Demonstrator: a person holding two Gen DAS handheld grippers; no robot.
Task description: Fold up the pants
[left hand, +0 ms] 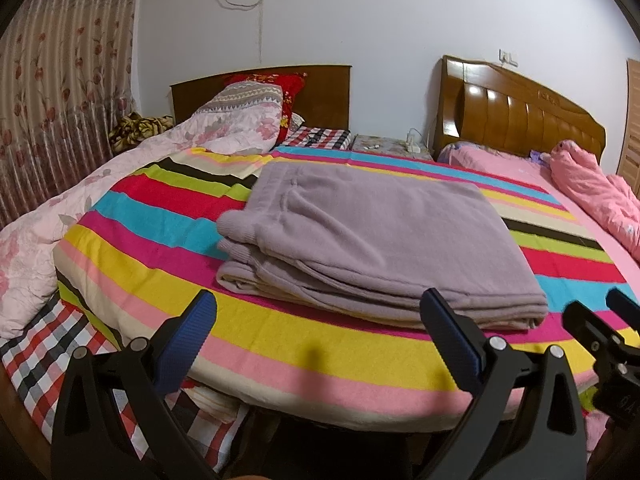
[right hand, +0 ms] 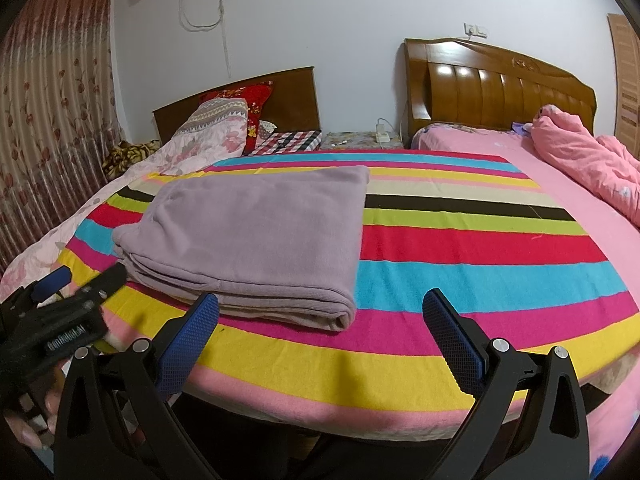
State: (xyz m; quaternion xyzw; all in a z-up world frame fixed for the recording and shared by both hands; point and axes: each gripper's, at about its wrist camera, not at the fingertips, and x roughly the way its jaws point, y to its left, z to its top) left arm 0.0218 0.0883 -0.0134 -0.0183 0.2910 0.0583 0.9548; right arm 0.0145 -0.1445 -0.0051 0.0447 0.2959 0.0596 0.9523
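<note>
The lilac pants (left hand: 372, 240) lie folded in a neat stack on the striped blanket (left hand: 168, 216). The left gripper (left hand: 320, 332) and right gripper (right hand: 320, 334) hover near the blanket's front edge, jaws wide apart, holding nothing. I'd only square any loose edge gently, if needed.

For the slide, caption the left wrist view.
Folded purple pants lie on striped blanket; left gripper open, empty.
</note>
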